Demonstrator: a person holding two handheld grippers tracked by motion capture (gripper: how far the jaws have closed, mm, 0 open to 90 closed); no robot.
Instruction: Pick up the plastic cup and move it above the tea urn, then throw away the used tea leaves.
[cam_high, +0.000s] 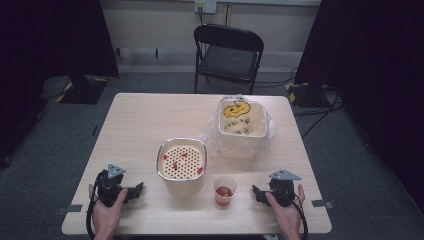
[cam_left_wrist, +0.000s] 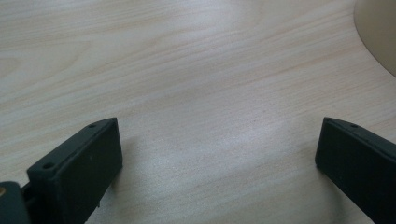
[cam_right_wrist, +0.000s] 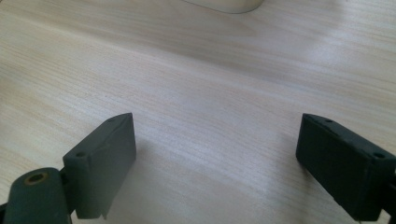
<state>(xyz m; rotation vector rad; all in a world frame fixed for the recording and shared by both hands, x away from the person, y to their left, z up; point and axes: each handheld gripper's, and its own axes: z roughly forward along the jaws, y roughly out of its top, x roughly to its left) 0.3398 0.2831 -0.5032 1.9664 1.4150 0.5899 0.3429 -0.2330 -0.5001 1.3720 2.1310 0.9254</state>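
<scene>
The wooden table (cam_high: 150, 115) takes the middle of the high view. In its upper right stands a pale bin (cam_high: 242, 129) lined with a thin plastic bag; it could slide or tip if a jaw catches the bag. At the centre is a perforated strainer bowl (cam_high: 182, 162) with red bits, and just right of it the small cup (cam_high: 225, 190) (light, easy to knock over). At lower left the left gripper (cam_high: 136, 190) and at lower right the right gripper (cam_high: 257, 192) rest spread wide, holding nothing.
</scene>
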